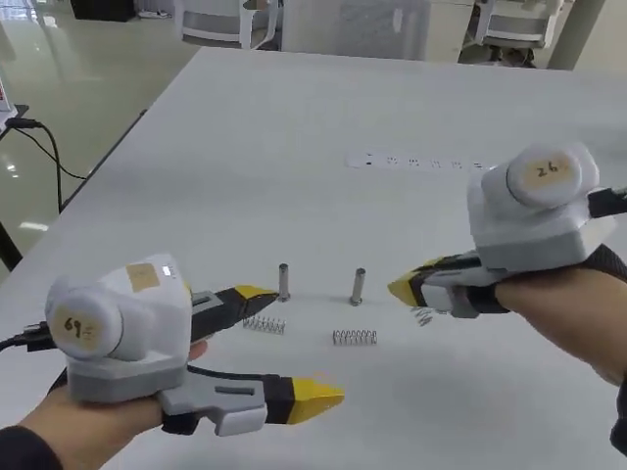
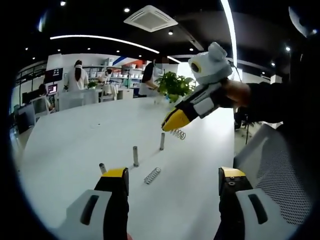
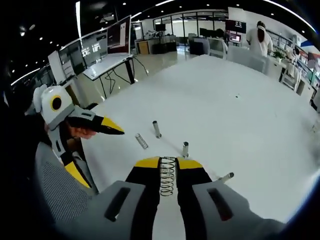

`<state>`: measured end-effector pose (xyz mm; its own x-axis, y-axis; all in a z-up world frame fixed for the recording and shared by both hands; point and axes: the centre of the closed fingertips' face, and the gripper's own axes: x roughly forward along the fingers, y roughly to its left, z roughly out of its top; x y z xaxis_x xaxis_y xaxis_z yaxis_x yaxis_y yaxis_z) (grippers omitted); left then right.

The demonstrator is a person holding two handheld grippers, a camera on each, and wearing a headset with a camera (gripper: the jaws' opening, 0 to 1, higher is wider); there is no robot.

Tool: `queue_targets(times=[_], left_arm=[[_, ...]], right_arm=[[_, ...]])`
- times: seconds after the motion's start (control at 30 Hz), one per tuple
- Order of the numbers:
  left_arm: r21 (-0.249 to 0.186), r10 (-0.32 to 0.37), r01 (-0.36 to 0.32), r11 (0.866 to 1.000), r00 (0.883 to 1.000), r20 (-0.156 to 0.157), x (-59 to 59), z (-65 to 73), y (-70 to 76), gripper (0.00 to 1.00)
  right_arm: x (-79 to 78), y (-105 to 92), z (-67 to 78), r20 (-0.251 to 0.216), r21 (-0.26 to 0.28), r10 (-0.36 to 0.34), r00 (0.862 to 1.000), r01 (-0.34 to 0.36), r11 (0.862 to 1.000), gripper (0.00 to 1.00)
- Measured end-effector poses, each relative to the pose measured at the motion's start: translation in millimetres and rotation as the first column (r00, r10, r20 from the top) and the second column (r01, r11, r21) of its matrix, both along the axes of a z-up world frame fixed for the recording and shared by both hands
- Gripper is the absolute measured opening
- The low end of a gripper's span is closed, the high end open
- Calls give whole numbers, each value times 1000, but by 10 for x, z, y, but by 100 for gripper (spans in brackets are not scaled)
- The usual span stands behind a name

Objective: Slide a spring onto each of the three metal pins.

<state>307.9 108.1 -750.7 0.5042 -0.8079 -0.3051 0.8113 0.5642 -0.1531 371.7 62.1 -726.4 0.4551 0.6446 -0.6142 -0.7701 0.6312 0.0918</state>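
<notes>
Metal: three pins, two springs, one gripped spring.

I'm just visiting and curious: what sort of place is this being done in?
Probably an open-plan office or lab. A long white table carries the work, desks with monitors stand beyond it, and a ceiling air vent and a potted plant show too.

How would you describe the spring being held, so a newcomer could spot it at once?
Over the white table, find the right gripper, by the upright pins. The spring sits clamped between its yellow-tipped jaws; the other two springs lie loose on the tabletop.
</notes>
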Motion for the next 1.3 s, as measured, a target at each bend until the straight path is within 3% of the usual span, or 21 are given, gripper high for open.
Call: queue_targets(times=[0.1, 0.17, 0.23, 0.33, 0.47, 0.7, 0.9, 1.03, 1.13, 1.23, 1.3], left_arm=[[-34, -10, 9, 999, 1000, -11, 33, 61, -82, 66], [-82, -9, 7, 997, 1000, -21, 58, 127, -133, 63], [-138, 0, -4, 990, 999, -34, 94, 210, -161, 59], [-183, 14, -19, 983, 1000, -28, 146, 321, -154, 52], [-267, 28, -39, 963, 999, -44, 226, 470, -139, 45], [-298, 14, -30, 954, 998, -58, 268, 538, -223, 38], [-309, 11, -26, 951, 999, -50, 280, 579, -270, 34], [-321, 24, -38, 946, 999, -49, 307, 602, -261, 25], [-328, 31, -40, 944, 999, -32, 320, 632, -251, 19], [-307, 37, -35, 951, 999, 3, 326, 632, -244, 11], [-294, 40, -35, 955, 999, 10, 335, 609, -238, 10]], right_arm=[[-25, 142, 203, 36, 55, 15, 999, -17, 998, 13], [-33, 204, 292, 54, 86, 20, 998, -25, 996, 13], [-62, 256, 355, 55, 111, 29, 998, -35, 993, 13], [-106, 317, 410, 69, 136, 45, 997, -55, 989, 13], [-161, 385, 465, 87, 168, 68, 994, -82, 982, 13], [-221, 489, 582, 115, 236, 100, 988, -125, 964, 13], [-260, 536, 614, 133, 254, 111, 985, -142, 957, 13], [-278, 559, 628, 140, 266, 117, 983, -151, 952, 13], [-292, 572, 625, 144, 265, 125, 982, -160, 951, 13], [-289, 569, 621, 145, 267, 126, 981, -161, 950, 13], [-295, 561, 616, 146, 265, 128, 981, -163, 950, 13]])
